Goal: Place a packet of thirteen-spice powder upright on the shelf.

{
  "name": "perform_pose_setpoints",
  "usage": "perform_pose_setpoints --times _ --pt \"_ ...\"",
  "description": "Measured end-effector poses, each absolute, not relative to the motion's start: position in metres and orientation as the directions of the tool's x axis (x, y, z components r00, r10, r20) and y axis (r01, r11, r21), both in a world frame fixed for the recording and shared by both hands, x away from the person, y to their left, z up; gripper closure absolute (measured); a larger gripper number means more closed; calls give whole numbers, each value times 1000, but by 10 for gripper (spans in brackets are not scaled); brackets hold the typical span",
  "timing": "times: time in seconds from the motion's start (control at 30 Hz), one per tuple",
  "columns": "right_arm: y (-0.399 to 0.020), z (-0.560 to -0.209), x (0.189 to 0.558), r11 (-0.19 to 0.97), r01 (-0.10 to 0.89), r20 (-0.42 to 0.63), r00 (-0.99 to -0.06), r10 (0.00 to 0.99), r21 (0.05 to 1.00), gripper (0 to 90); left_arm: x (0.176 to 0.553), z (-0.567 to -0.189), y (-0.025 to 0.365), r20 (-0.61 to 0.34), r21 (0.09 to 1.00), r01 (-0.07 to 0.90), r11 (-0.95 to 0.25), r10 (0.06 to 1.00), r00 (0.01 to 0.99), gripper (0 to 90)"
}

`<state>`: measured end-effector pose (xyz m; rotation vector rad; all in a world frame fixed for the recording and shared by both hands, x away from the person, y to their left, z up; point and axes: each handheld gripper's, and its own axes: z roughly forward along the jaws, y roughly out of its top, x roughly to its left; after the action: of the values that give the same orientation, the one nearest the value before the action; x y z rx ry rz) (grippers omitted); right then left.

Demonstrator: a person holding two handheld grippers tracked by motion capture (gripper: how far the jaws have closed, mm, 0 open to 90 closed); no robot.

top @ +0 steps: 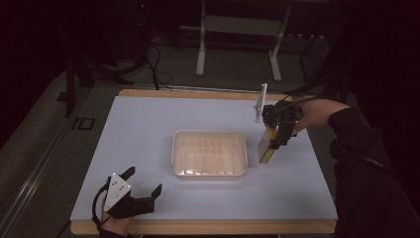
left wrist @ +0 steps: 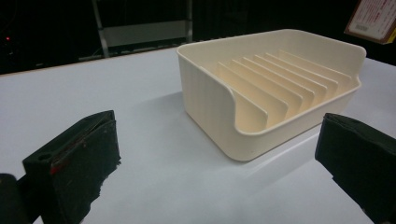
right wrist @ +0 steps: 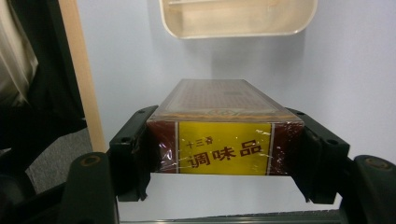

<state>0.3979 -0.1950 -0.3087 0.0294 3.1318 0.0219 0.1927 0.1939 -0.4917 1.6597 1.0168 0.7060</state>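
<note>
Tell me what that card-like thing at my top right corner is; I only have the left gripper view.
Observer: It is a flat box wrapped in clear film, dark red with a yellow label, clamped between the jaws of the right tool.
Operator: Say where it sits relative to the tray.
Observer: In the high view the box hangs above the table, just off the right-hand end of the cream tray, not touching it.
Operator: Report my own tool.
Observer: The left tool rests near the table's front left corner, jaws wide open, nothing between them.
</note>
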Motion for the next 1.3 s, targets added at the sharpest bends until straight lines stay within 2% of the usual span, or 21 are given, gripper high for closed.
perform_pose_setpoints --times 0.37,0.7,1.0,1.3 --pt "-177 -290 391 997 -30 -27 -999 -28 78 317 193 -492 194 -33 951 285 -118 880 475 0" --pt "-162 -292 391 995 -30 -17 -999 -28 93 318 193 -492 194 -33 951 284 -118 879 476 0" --pt "-148 -292 387 979 -96 -30 -995 -92 179 318 192 -491 195 -37 953 281 -112 878 478 0" --pt "-140 -296 389 976 -91 -13 -996 -91 197 318 192 -491 195 -37 953 282 -114 876 480 0"
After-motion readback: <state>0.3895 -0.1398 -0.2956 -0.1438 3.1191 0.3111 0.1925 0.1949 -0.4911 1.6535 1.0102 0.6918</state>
